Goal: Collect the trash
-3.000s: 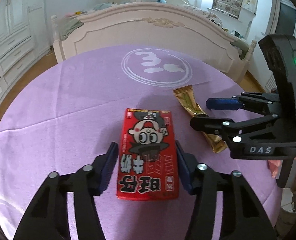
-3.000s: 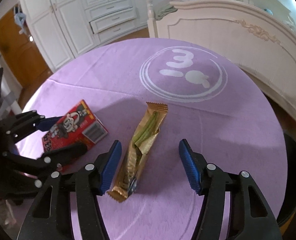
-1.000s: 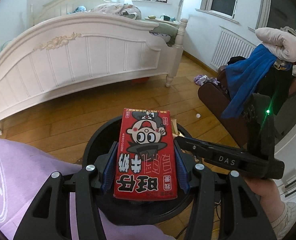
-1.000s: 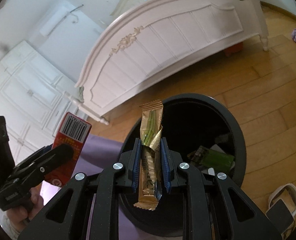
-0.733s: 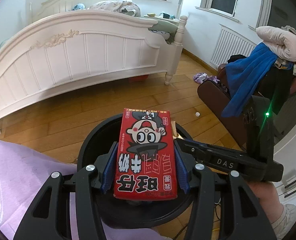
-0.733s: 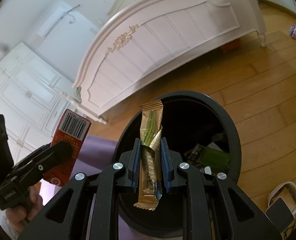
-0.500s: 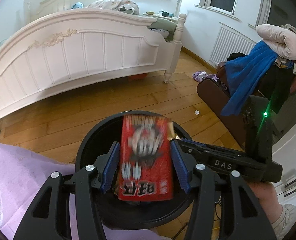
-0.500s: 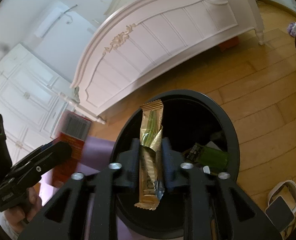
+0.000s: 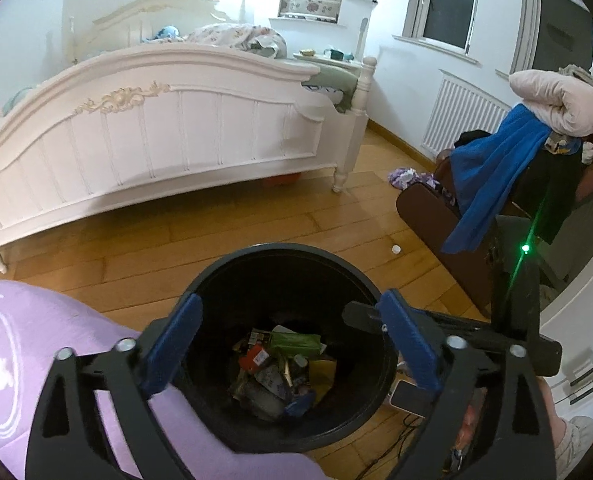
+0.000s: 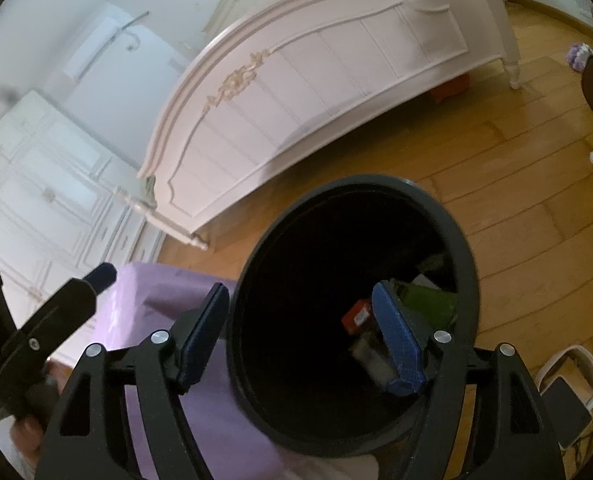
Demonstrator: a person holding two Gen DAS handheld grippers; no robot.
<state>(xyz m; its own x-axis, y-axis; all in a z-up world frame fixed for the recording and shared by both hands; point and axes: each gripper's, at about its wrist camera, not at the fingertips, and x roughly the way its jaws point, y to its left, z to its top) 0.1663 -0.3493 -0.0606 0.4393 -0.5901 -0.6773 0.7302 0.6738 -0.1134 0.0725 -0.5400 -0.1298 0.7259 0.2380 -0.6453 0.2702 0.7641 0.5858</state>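
Left wrist view: your left gripper [image 9: 292, 344] hangs over the black trash bin [image 9: 256, 258], its blue pads spread wide with nothing between them. The jaws have just been opening, and the red snack box [image 9: 254, 358] they carried a second ago now lies among the litter at the bottom of the bin, near the centre of the frame. At 3 o'clock your right gripper [image 9: 362, 316] reaches over the rim from the side, also empty.

In the right wrist view, your right gripper [image 10: 302, 334] stands apart above the same bin, its jaws likewise just opened; the gold wrapper it clamped is gone from between the pads. That wrapper cannot be picked out with certainty in the dark bin, though a yellowish piece [image 9: 322, 368] lies beside the box in the left view. The purple worktop [image 9: 24, 344] edges in at 8 o'clock, bare where visible.

Both pieces appear delivered. Judging by this, the drop step is finished, and you would next check the worktop for anything left.
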